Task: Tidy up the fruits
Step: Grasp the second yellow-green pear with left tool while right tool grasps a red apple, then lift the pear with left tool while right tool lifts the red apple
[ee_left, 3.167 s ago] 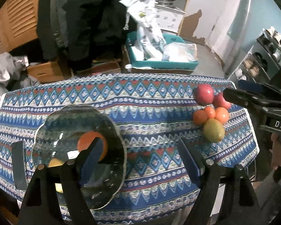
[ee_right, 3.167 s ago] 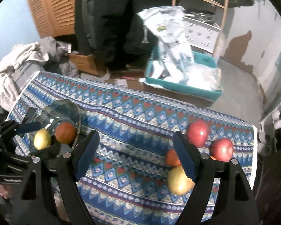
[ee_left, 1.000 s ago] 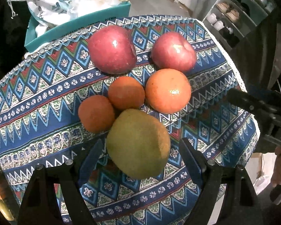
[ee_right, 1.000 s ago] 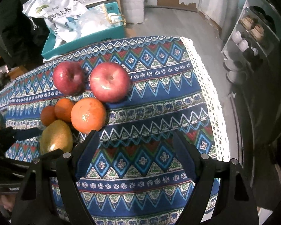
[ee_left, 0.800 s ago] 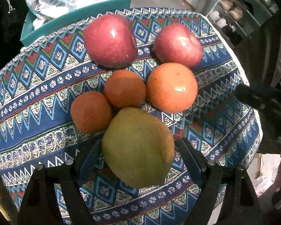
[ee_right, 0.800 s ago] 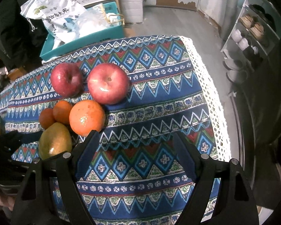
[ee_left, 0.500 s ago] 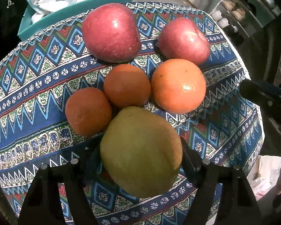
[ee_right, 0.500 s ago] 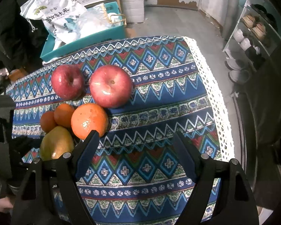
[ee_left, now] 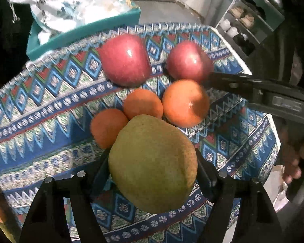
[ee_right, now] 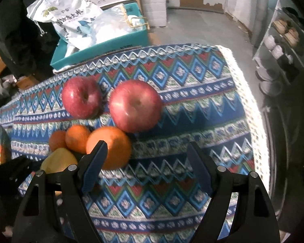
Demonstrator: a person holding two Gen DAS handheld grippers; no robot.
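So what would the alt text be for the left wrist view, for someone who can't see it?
A yellow-green pear sits gripped between the two black fingers of the left gripper, above a patterned tablecloth. Behind it lie three oranges and two red apples, with the right gripper reaching in from the right.
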